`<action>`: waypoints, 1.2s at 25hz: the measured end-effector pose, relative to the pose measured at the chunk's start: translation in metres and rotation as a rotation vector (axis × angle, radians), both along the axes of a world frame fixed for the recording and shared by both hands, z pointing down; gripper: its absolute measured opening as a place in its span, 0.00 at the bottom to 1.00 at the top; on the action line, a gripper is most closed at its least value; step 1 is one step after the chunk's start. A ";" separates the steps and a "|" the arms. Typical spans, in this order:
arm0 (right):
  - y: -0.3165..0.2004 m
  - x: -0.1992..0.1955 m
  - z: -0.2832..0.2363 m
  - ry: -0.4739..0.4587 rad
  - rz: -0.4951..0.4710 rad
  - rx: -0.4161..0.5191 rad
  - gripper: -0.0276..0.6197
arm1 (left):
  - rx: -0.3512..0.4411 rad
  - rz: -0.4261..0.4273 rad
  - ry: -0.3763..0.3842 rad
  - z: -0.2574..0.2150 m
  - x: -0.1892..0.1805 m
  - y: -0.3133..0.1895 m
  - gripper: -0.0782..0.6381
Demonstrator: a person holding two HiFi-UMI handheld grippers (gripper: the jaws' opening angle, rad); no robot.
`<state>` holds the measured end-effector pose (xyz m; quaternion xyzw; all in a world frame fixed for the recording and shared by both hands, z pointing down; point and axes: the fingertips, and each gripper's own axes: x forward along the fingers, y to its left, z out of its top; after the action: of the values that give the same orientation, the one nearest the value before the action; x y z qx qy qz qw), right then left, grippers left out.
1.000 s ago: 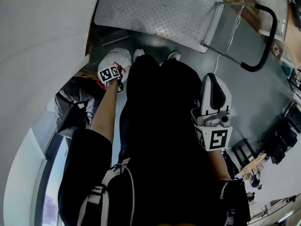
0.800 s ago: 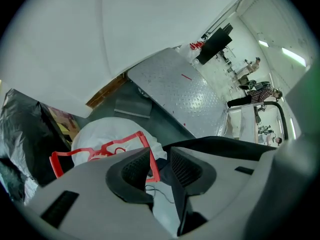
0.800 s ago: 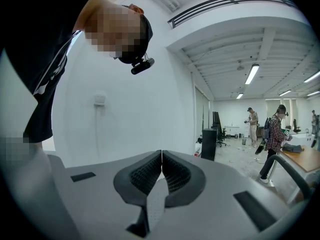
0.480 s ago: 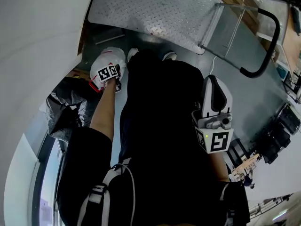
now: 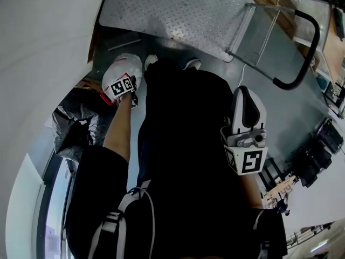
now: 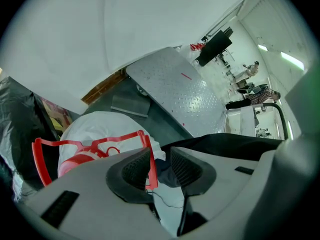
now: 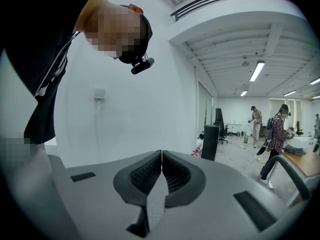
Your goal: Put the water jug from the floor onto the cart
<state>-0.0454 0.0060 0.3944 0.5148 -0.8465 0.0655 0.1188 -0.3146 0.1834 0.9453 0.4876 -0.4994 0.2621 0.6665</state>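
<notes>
- At the upper left of the head view, the water jug [image 5: 125, 63] stands on the floor. It is white with a red carry handle [image 6: 90, 145] and sits beside a black bag [image 5: 75, 124], just below the near edge of the cart [image 5: 183, 9].
- Your left gripper [image 5: 123, 85] has come down onto the jug over the last second and has now settled.
- In the left gripper view, its jaws stand apart with one upright bar of the red handle between them. The bar lies against the left pad [image 6: 136, 168] and is clear of the other.
- You seem placed to clamp the handle, but the lift has not begun.
- The cart's metal deck lies empty across the top centre.
- At centre right, your right gripper [image 5: 246, 99] hangs clenched on nothing and takes no part.
</notes>
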 end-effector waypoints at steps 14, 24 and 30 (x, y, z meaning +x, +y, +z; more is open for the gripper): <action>-0.005 0.000 0.007 0.024 -0.002 -0.042 0.07 | 0.007 0.045 0.034 0.009 0.011 0.018 0.30; 0.001 -0.015 0.031 0.019 -0.002 -0.087 0.07 | -0.051 0.086 -0.039 0.038 -0.002 0.004 0.23; 0.006 -0.024 0.027 0.108 -0.023 -0.036 0.07 | -0.140 0.124 0.011 0.051 0.006 0.011 0.19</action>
<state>-0.0691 0.0121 0.4213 0.5056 -0.8434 0.0516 0.1743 -0.3082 0.1944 0.9963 0.4713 -0.4451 0.3344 0.6841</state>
